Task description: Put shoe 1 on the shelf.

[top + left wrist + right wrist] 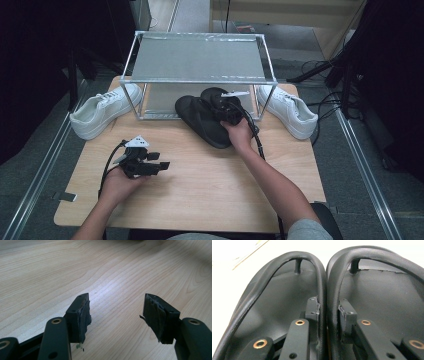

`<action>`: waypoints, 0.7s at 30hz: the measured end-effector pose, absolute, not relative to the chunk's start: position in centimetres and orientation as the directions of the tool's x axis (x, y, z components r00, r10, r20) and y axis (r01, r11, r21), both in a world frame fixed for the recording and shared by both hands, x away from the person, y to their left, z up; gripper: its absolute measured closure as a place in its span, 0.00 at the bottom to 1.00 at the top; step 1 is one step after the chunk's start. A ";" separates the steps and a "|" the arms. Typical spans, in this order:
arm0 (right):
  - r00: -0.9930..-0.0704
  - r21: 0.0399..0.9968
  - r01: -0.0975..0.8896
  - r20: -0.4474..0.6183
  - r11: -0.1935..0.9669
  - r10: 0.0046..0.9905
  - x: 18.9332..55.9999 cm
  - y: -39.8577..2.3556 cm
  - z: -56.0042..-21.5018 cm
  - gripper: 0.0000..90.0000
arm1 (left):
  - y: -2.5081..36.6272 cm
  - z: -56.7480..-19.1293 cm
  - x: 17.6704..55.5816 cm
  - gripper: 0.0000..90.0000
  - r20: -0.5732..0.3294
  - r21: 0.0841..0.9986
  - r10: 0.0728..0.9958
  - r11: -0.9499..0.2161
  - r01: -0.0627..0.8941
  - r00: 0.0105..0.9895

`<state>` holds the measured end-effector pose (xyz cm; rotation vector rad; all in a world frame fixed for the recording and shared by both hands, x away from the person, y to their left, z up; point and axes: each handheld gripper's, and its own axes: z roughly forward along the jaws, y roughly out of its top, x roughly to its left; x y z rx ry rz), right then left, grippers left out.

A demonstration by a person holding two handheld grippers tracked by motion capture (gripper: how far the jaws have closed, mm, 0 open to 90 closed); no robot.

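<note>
A pair of black flip-flops (197, 117) lies side by side on the wooden table (200, 195), just in front of the rack's lower shelf. My right gripper (226, 111) is over them. In the right gripper view its jaws (328, 303) are shut on the two neighbouring straps, pinching the left sandal's strap (322, 277) against the right sandal's strap (333, 277). My left gripper (161, 167) rests low over the table at the near left. Its jaws (116, 307) stand open with only bare wood between them.
A metal-framed two-level rack (195, 57) stands at the back of the table. One white sneaker (102, 110) lies left of it and another (290, 110) right of it. Dark floor and cables surround the table.
</note>
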<state>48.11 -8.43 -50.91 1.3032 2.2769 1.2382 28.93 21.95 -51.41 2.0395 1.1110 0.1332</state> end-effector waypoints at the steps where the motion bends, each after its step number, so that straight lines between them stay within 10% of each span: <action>1: -0.577 0.768 0.596 0.207 0.234 0.790 48.4 -8.7 -51.0 0.80 | 22.0 -51.4 28.9 0.43 -0.262 0.685 0.747 -0.301 0.663 0.610; 21: -0.588 0.775 0.579 0.182 0.253 0.788 47.5 -8.9 -50.3 0.61 | 21.8 -51.4 28.9 0.43 -0.267 0.690 0.741 -0.299 0.659 0.616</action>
